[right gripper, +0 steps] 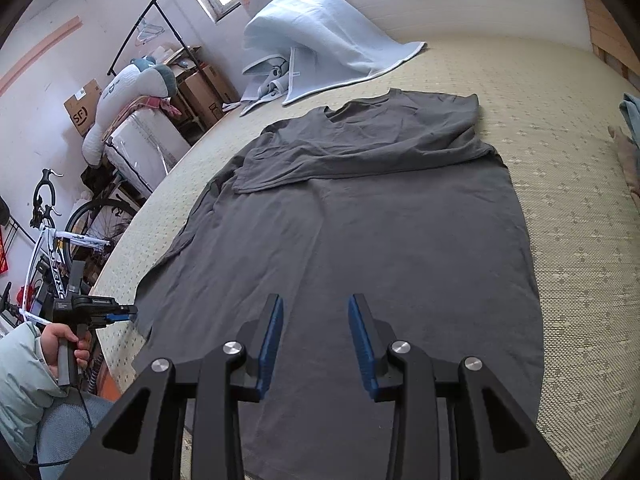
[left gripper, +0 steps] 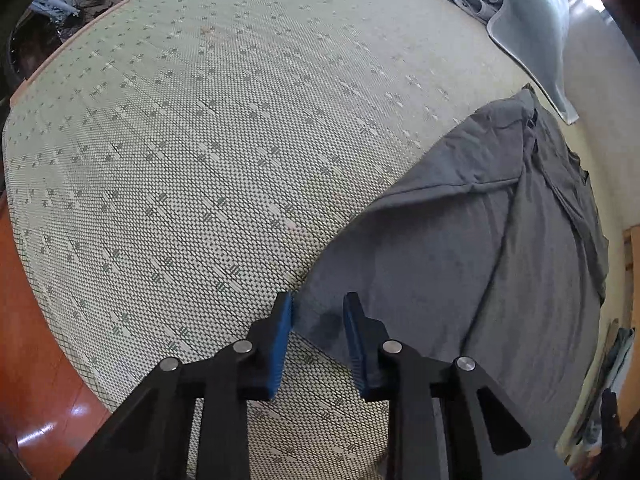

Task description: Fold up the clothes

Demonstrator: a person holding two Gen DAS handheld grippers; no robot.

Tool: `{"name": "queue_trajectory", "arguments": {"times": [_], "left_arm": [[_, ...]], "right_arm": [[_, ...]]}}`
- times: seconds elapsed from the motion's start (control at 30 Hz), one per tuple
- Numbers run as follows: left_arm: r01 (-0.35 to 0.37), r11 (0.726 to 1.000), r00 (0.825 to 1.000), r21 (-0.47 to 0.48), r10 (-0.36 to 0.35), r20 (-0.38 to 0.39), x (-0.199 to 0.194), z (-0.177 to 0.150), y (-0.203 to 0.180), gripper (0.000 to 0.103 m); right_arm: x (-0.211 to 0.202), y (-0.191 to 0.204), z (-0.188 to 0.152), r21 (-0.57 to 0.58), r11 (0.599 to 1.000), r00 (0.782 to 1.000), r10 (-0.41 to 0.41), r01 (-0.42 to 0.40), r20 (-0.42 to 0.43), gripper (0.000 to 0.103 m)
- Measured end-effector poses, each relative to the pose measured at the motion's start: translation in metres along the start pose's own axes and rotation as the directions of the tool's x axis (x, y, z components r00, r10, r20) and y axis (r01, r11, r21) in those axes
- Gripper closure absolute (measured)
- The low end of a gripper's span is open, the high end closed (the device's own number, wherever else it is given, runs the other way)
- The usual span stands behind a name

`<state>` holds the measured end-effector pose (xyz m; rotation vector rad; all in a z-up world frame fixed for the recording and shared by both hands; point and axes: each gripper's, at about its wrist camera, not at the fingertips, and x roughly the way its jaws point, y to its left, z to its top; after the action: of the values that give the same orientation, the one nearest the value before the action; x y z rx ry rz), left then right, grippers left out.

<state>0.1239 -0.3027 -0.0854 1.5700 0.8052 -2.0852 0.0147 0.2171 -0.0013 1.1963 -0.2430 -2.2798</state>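
Shirt: a dark grey T-shirt (right gripper: 360, 240) lies spread flat on the bed (right gripper: 560, 184), which is covered by a woven mat; its upper part, sleeve included, is folded across the chest.
Left hand-held gripper (left gripper: 318, 312): jaws apart, at the shirt's lower left corner, with the cloth edge between its blue pads; whether they touch the cloth cannot be told.
Right hand-held gripper (right gripper: 316, 316): jaws apart, holding nothing, over the shirt's lower hem area.
Blanket: a pale blue blanket (right gripper: 320, 40) is heaped beyond the shirt's collar, well apart from it.
Bicycle: a bicycle (right gripper: 60, 232) stands on the floor left of the shirt.
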Motion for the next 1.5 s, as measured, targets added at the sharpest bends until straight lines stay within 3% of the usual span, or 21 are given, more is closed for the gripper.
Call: {"name": "queue_trajectory", "arguments": {"times": [0.1,0.17,0.23,0.37,0.5,0.6,0.63,0.67,0.7,0.77,0.8,0.83,0.87,0.97,1.1,1.2,1.3,1.37,1.43,1.47,1.5], "left_arm": [[-0.020,1.000,1.000,0.015,0.020,0.001,0.001,-0.002,-0.004,0.077],[-0.042,0.999,0.999,0.020,0.042,0.005,0.001,-0.004,-0.005,0.094],[-0.037,0.999,0.999,0.014,0.036,0.008,0.000,-0.004,-0.005,0.100],[-0.021,1.000,0.995,-0.007,0.021,0.094,-0.020,0.000,-0.001,0.101],[-0.029,0.998,0.977,-0.062,0.042,0.211,-0.051,0.014,0.006,0.101],[-0.038,0.995,0.947,-0.094,0.066,0.314,-0.081,0.031,0.002,0.102],[-0.053,0.994,0.931,-0.095,0.084,0.356,-0.094,0.037,-0.001,0.102],[-0.073,0.994,0.893,-0.087,0.104,0.438,-0.116,0.043,-0.001,0.102],[-0.093,0.992,0.848,-0.081,0.122,0.516,-0.137,0.048,-0.002,0.102],[-0.123,0.992,0.740,-0.035,0.115,0.662,-0.177,0.051,-0.013,0.102],[-0.145,0.989,0.705,0.019,0.090,0.704,-0.188,0.048,-0.029,0.102],[-0.190,0.979,0.691,0.081,0.075,0.719,-0.189,0.040,-0.042,0.102],[-0.239,0.964,0.701,0.119,0.086,0.708,-0.184,0.028,-0.046,0.102],[-0.245,0.958,0.783,0.150,0.104,0.613,-0.145,0.018,-0.048,0.102],[-0.116,0.974,0.892,0.193,0.017,0.453,-0.117,-0.004,-0.044,0.102],[-0.015,0.978,0.946,0.209,-0.054,0.320,-0.096,-0.021,-0.042,0.101],[0.087,0.974,0.975,0.210,-0.126,0.181,-0.076,-0.038,-0.039,0.099],[0.155,0.967,0.981,0.202,-0.175,0.086,-0.062,-0.049,-0.037,0.096],[0.221,0.957,0.975,0.188,-0.224,-0.009,-0.048,-0.060,-0.035,0.072],[0.251,0.951,0.968,0.180,-0.246,-0.052,-0.041,-0.065,-0.035,0.066],[0.252,0.951,0.968,0.181,-0.249,-0.044,-0.042,-0.065,-0.036,0.057]], "right_arm": [[-0.001,0.000,0.000,-0.002,1.000,1.000,-0.001,0.001,0.002,0.066],[-0.001,0.000,0.000,-0.001,1.000,1.000,-0.003,0.003,0.003,0.066],[-0.001,0.000,0.000,0.001,1.000,1.000,-0.005,0.005,0.004,0.066],[-0.001,0.000,0.001,-0.001,1.000,1.000,-0.008,0.008,0.003,0.066],[0.000,-0.002,0.001,0.000,1.000,1.000,-0.011,0.011,0.004,0.066],[0.000,-0.003,0.001,0.001,1.000,1.000,-0.014,0.014,0.005,0.066],[0.000,-0.003,0.001,0.001,1.000,1.000,-0.015,0.015,0.005,0.066],[0.000,-0.003,0.001,0.001,1.000,1.000,-0.015,0.015,0.005,0.066],[-0.001,-0.003,0.002,0.001,1.000,1.000,-0.014,0.014,0.007,0.066],[-0.001,-0.002,0.002,-0.002,1.000,1.000,-0.015,0.015,0.010,0.066],[-0.001,-0.002,0.002,-0.002,1.000,1.000,-0.015,0.015,0.011,0.066],[-0.002,-0.002,0.002,-0.002,1.000,1.000,-0.015,0.015,0.011,0.066],[-0.002,-0.002,0.002,-0.002,1.000,1.000,-0.015,0.015,0.012,0.066],[-0.003,-0.001,0.003,-0.003,1.000,1.000,-0.012,0.012,0.016,0.066],[-0.005,0.001,0.005,-0.008,1.000,1.000,-0.009,0.009,0.024,0.066],[-0.005,0.001,0.005,-0.008,1.000,1.000,-0.011,0.011,0.023,0.066],[-0.004,0.001,0.007,-0.008,1.000,1.000,-0.013,0.013,0.025,0.066],[-0.002,0.002,0.009,-0.011,1.000,1.000,-0.011,0.012,0.024,0.066],[0.001,0.005,0.010,-0.018,1.000,1.000,-0.011,0.012,0.022,0.066],[0.002,0.006,0.010,-0.019,1.000,1.000,-0.011,0.011,0.021,0.066],[0.004,0.007,0.010,-0.023,1.000,1.000,-0.010,0.010,0.017,0.066]]}}
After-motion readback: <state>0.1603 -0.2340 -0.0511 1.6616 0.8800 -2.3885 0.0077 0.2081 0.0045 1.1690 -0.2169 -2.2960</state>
